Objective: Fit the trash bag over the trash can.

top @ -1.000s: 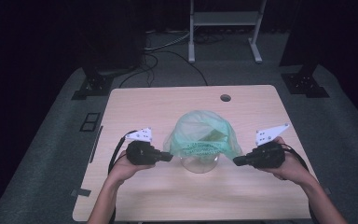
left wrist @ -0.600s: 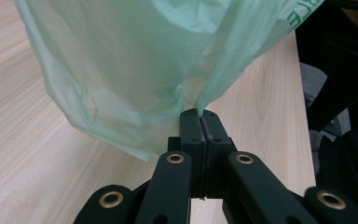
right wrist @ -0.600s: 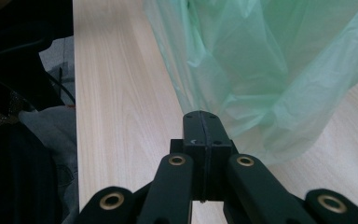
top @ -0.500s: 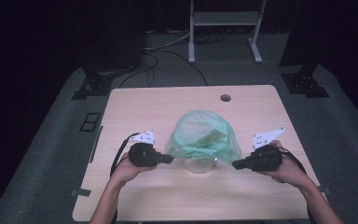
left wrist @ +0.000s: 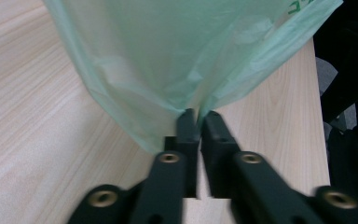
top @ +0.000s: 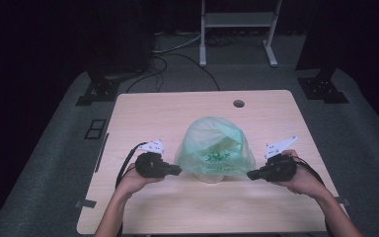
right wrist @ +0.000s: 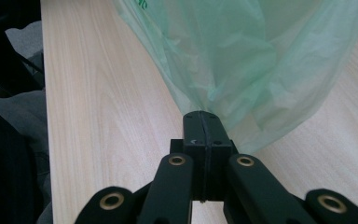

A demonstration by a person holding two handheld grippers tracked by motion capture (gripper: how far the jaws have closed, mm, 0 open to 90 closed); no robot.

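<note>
A thin, see-through green plastic bag (top: 214, 148) stands puffed up in the middle of the light wooden table (top: 177, 113), over a pale round thing at its base. My left gripper (top: 180, 170) is at the bag's left lower edge. In the left gripper view its jaws (left wrist: 199, 114) have just been opening and stand a little apart, with the bag's film (left wrist: 191, 56) gathered into the gap. My right gripper (top: 249, 174) is at the bag's right lower edge. There its jaws (right wrist: 204, 114) are pressed together on a pinch of the film (right wrist: 261, 56).
A round cable hole (top: 238, 103) sits near the table's far edge. Bare tabletop lies on both sides of the bag and in front of it. Beyond the table are dark stands, cables and a white frame (top: 237, 19) on the grey floor.
</note>
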